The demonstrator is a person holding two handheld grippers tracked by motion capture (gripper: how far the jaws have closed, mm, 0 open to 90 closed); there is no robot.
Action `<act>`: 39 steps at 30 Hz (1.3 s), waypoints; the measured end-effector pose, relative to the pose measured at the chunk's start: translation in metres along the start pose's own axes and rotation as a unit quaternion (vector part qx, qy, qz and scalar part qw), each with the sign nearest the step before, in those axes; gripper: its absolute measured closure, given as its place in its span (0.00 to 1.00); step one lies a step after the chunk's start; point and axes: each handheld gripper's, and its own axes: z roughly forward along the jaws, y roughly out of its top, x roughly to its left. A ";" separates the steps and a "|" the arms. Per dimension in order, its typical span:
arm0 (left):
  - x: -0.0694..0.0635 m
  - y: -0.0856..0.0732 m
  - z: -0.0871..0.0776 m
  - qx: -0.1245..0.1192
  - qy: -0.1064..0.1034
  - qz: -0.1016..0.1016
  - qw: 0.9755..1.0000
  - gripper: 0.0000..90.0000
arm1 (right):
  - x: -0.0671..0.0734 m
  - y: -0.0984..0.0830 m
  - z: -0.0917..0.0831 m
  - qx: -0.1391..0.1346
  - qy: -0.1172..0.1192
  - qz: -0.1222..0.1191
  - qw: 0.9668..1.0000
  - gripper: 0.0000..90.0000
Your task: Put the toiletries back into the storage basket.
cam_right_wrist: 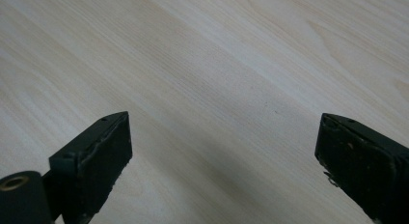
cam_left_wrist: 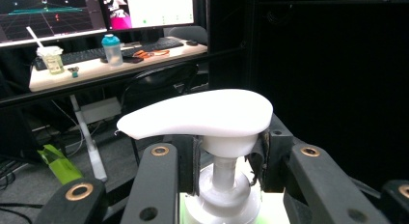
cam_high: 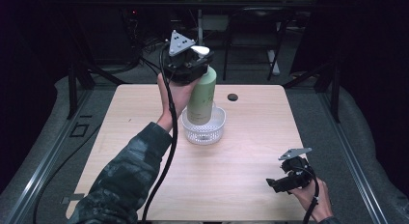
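A pale green pump bottle (cam_high: pixel 202 96) stands tilted in a white mesh basket (cam_high: pixel 204 130) near the table's middle. My left gripper (cam_high: pixel 185 64) is shut on the bottle's neck just under the white pump head (cam_high: pixel 200 50). In the left gripper view the white pump head (cam_left_wrist: pixel 200 113) spreads above the jaws, which pinch the pump's collar (cam_left_wrist: pixel 226 147) from both sides. My right gripper (cam_high: pixel 277 184) rests low over the table near the front right corner. Its jaws stand wide open over bare wood (cam_right_wrist: pixel 226 89) with nothing between them.
A small dark round hole (cam_high: pixel 232 97) lies on the table behind the basket. Black stands and cables crowd the floor beyond the far edge. A desk with monitors, a keyboard and a shaker bottle (cam_left_wrist: pixel 112 49) stands farther back.
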 end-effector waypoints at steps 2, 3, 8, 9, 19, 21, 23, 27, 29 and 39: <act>0.000 -0.001 0.002 0.002 0.001 -0.001 1.000 0.75 | 0.000 0.000 0.000 0.000 0.000 0.000 1.000 0.06; 0.001 -0.001 0.004 0.002 0.001 -0.001 1.000 0.75 | 0.000 0.000 0.000 0.000 -0.001 0.000 1.000 0.06; 0.002 -0.004 0.011 0.004 0.003 -0.005 1.000 0.75 | 0.000 0.000 -0.001 -0.001 0.001 -0.001 1.000 0.06; 0.003 -0.005 0.012 0.004 0.004 -0.007 1.000 0.75 | 0.000 0.000 -0.001 -0.001 0.001 0.000 1.000 0.06; 0.005 -0.015 0.025 0.010 0.007 -0.020 1.000 0.75 | 0.000 -0.001 -0.001 0.000 0.001 -0.001 1.000 0.06; 0.006 -0.017 0.027 0.012 0.008 -0.022 1.000 0.75 | 0.000 -0.001 -0.001 0.000 0.001 -0.001 1.000 0.06; 0.007 -0.018 0.029 0.013 0.008 -0.027 1.000 0.75 | 0.000 0.000 -0.001 -0.001 0.001 -0.001 1.000 0.06; 0.008 -0.022 0.032 0.016 0.010 -0.031 0.999 0.75 | 0.000 -0.001 -0.001 -0.001 0.001 -0.002 1.000 0.06; 0.010 -0.025 0.034 0.017 0.012 -0.033 0.999 0.75 | -0.001 -0.001 -0.001 0.000 -0.001 -0.004 1.000 0.06; 0.016 -0.041 0.041 0.029 0.018 -0.046 0.998 0.75 | -0.001 -0.001 -0.001 -0.001 -0.001 -0.002 1.000 0.06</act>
